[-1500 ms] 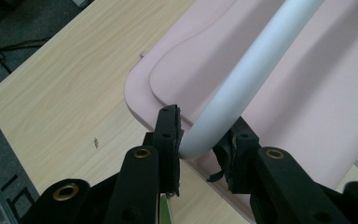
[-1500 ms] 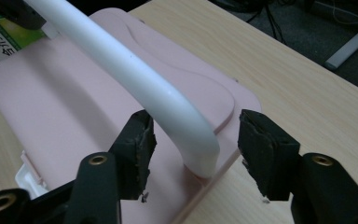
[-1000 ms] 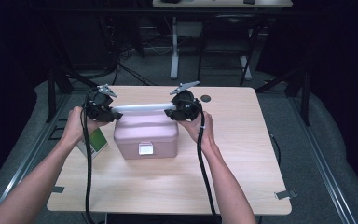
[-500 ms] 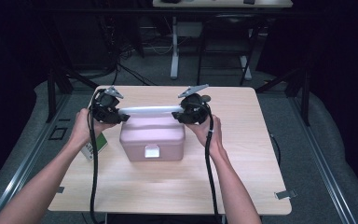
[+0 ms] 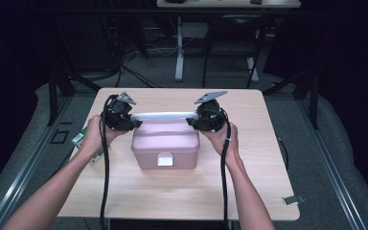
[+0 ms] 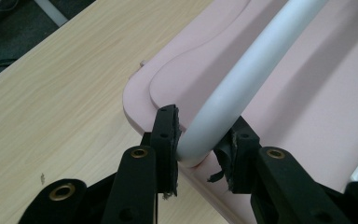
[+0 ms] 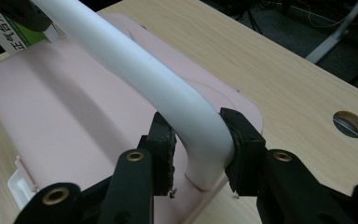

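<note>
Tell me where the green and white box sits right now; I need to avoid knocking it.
In the high view the green and white box lies at the table's left edge, under the person's left hand, left of the pink case.

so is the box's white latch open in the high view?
No, the white latch sits flat on the front of the pink box, lid down.
</note>
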